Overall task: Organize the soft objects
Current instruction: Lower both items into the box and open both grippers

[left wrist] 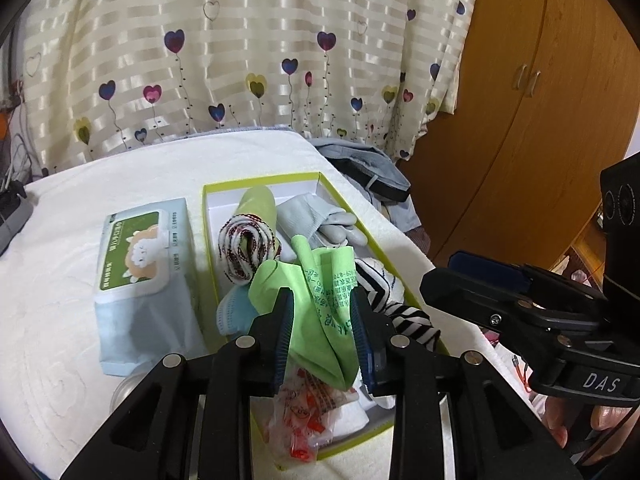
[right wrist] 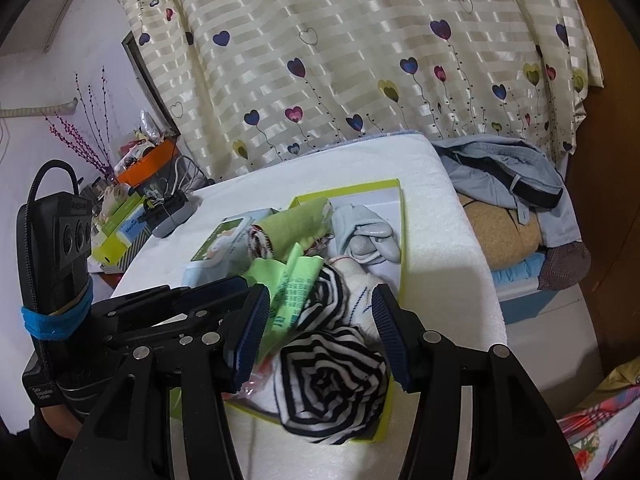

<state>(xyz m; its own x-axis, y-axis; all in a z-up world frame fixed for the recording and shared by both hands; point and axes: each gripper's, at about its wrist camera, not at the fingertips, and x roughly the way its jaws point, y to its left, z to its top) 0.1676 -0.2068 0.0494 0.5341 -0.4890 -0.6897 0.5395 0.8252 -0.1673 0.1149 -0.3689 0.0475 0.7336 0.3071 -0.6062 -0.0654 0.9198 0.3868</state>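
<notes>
A white towel-covered bench (left wrist: pixel 80 320) carries a lime-rimmed box (left wrist: pixel 256 184) at centre. A wipes pack (left wrist: pixel 140 264) lies just beside the box at 9 o'clock. Inside the box, a green cloth (left wrist: pixel 320 308) drapes between the left claw (left wrist: pixel 322 336), whose jaws stand narrowly apart; whether they press the cloth I cannot tell. At 6 o'clock, the striped fabric (right wrist: pixel 332 392) lies between the right claw (right wrist: pixel 324 340), wide and apart from it.
</notes>
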